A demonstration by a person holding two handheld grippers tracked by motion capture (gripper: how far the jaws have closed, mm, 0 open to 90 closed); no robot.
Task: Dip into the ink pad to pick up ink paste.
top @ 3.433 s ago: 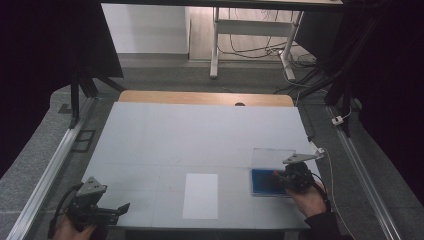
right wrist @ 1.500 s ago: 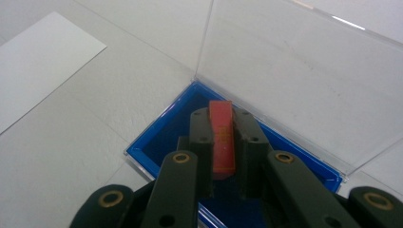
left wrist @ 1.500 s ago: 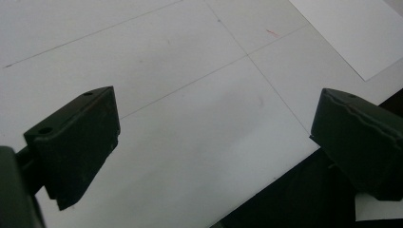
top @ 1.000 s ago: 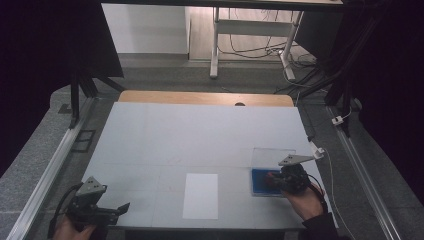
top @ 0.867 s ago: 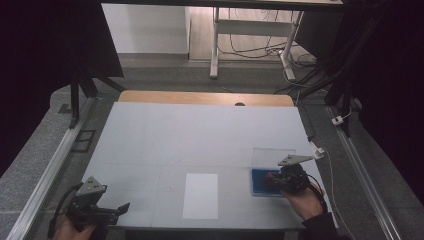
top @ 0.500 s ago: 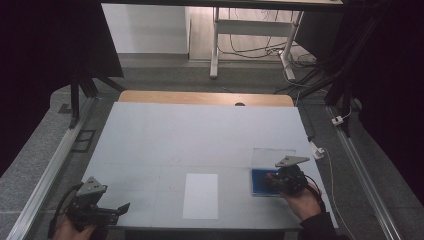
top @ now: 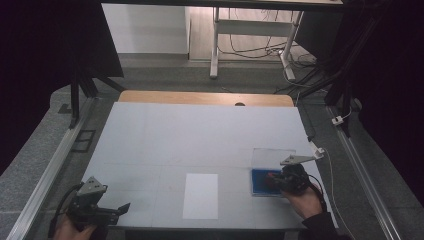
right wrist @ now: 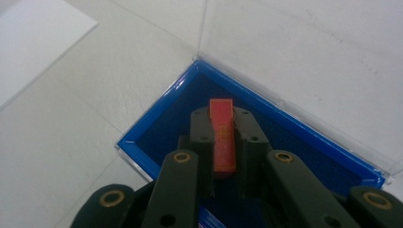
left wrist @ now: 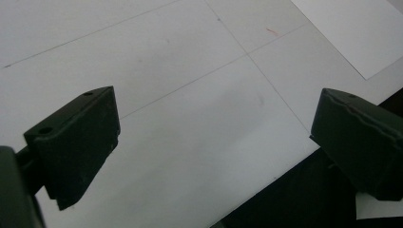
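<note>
Red stick clamped over the blue case

Right claw is clenched on a red stick above the blue case, lower right of the pale counter; left claw hangs released, lower left. Dark room, grey floor.

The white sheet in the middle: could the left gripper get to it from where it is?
Probably yes. The left gripper is open at the near left corner, and only bare table lies between it and the white sheet. The right gripper is busy at the blue box.
</note>
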